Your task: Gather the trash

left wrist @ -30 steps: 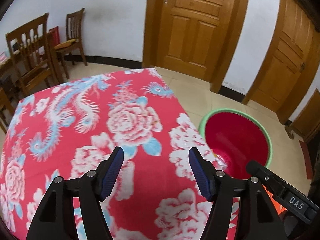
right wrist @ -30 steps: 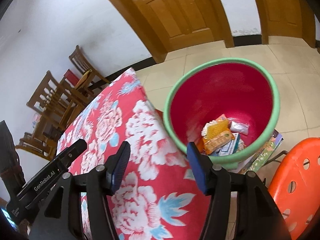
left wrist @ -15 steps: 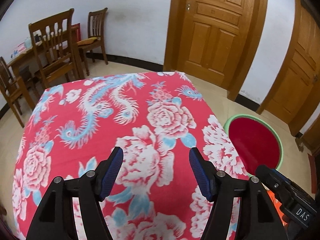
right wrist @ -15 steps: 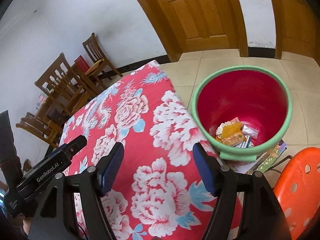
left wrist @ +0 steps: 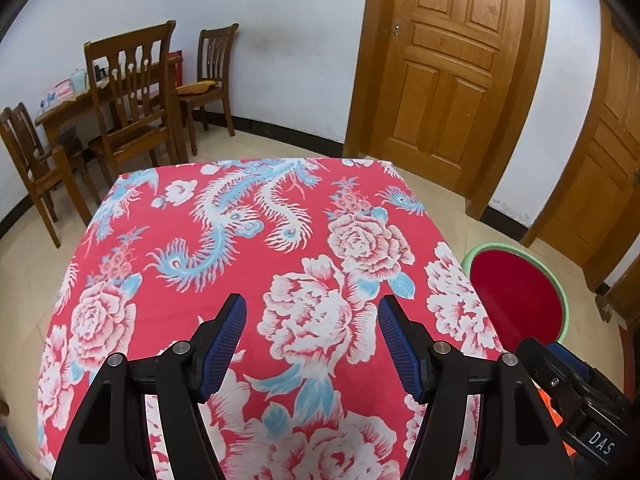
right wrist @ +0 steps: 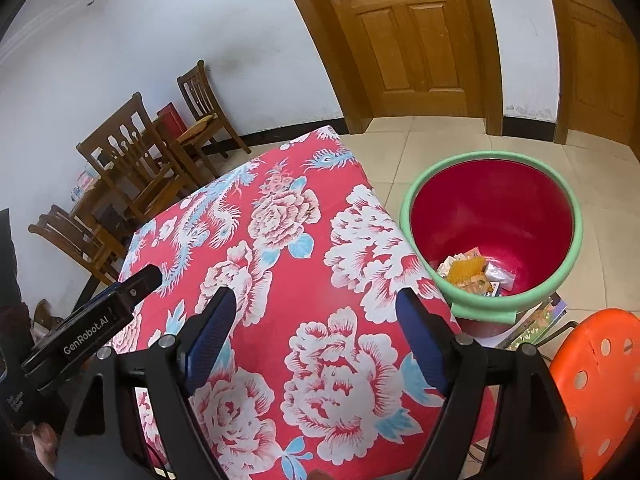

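Hanging above the cloth, the left claw (left wrist: 312,344) is held partly open with nothing between its blue pads (left wrist: 224,344); only printed flowers are seen in the gap. The right claw (right wrist: 316,344) is likewise empty, and its jaws are opening wider, as would be expected once a load has been let go, though that is a judgement only. Both are tilted down over the counter (left wrist: 160,280), which is covered by a red floral cloth, so that the surface can be scanned for anything left.

No litter is seen on the cloth in either view. The near edge is hidden behind the claws, so a scrap there cannot be ruled out.

The trash (right wrist: 472,272) lies at the bottom of the red bin (right wrist: 576,216) with a green rim: an orange wrapper, a clear bag and some paper, heaped together. The bin is set on the floor just beside the counter's right edge, presumably so that it can be reached in one short swing. An orange stool (right wrist: 592,380) stands near it, and books (right wrist: 536,324) are wedged under its base.

The task is judged to be nearly or wholly done.
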The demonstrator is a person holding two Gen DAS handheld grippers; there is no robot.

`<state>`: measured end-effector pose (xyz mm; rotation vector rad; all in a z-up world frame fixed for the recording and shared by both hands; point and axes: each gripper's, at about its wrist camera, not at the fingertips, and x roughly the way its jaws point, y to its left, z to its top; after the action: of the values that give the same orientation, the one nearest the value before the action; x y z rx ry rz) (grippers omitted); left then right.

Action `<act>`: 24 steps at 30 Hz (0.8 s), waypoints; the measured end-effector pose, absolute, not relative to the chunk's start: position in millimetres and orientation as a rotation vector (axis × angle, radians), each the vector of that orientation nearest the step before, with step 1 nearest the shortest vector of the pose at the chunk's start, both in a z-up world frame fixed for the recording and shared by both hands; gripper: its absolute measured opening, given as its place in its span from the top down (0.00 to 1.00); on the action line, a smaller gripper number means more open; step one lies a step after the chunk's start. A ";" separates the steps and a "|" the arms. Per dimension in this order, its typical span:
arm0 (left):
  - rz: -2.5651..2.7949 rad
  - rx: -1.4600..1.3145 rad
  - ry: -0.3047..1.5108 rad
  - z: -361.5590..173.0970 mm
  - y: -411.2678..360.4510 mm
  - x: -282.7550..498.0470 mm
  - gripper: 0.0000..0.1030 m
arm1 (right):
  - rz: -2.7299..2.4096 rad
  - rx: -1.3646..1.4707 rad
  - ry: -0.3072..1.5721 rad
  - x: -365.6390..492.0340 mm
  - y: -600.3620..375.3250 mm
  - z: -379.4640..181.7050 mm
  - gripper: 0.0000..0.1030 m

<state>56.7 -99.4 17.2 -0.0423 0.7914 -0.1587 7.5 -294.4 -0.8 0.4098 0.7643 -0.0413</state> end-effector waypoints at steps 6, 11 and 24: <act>-0.154 -0.046 0.780 20.1 -94.6 52.8 0.32 | -0.041 0.409 0.764 7.1 -293.4 -0.2 0.21; -0.147 -0.047 0.769 21.6 -91.5 50.2 0.32 | -0.040 0.407 0.763 6.6 -292.3 0.3 0.21; -0.143 -0.048 0.757 25.1 -88.7 46.6 0.32 | -0.041 0.408 0.763 6.0 -290.2 2.0 0.21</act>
<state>46.6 -88.7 25.1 -0.0480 0.7567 -0.1428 6.0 -290.2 2.0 0.4084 0.7633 -0.0406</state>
